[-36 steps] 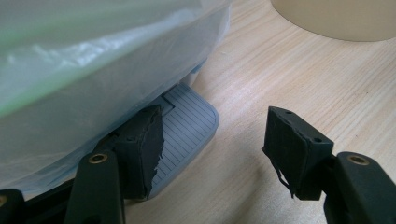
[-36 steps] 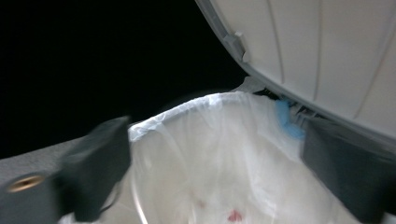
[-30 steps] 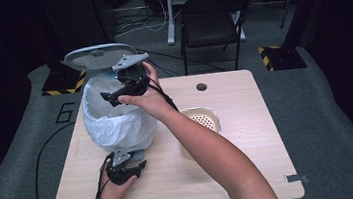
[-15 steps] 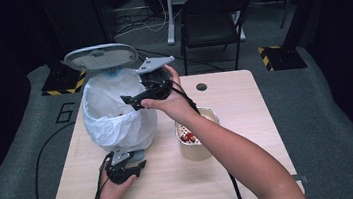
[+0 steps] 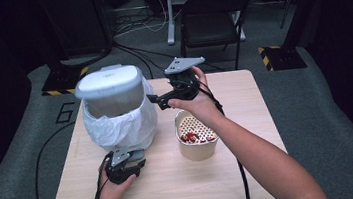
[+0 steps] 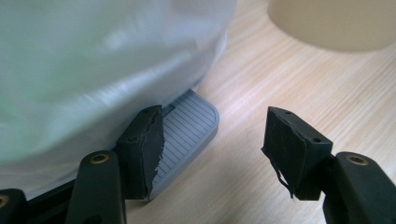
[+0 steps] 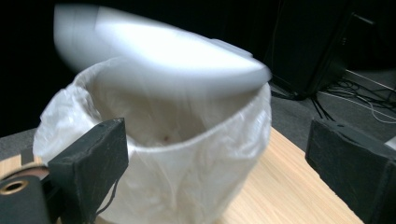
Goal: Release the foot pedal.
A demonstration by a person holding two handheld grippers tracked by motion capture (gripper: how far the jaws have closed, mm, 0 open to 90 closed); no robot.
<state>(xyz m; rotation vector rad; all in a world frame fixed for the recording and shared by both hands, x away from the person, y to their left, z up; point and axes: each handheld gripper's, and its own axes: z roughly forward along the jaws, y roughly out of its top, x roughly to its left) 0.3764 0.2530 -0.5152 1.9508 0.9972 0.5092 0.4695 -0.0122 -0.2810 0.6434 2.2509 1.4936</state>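
The left tool view shows the grey pedal [image 6: 187, 135] of the lined bin [image 5: 119, 118] on the table [image 5: 247, 116] under the left tool [image 6: 215, 144] – jaws apart. The right tool [image 5: 157, 100], jaws apart and empty, has drawn back from the bin – now above the beige cup [image 5: 196, 137], uncovered since.

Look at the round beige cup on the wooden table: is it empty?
No, the high view shows red bits lying inside the round beige cup, which stands on the wooden table beside the white-bagged bin.
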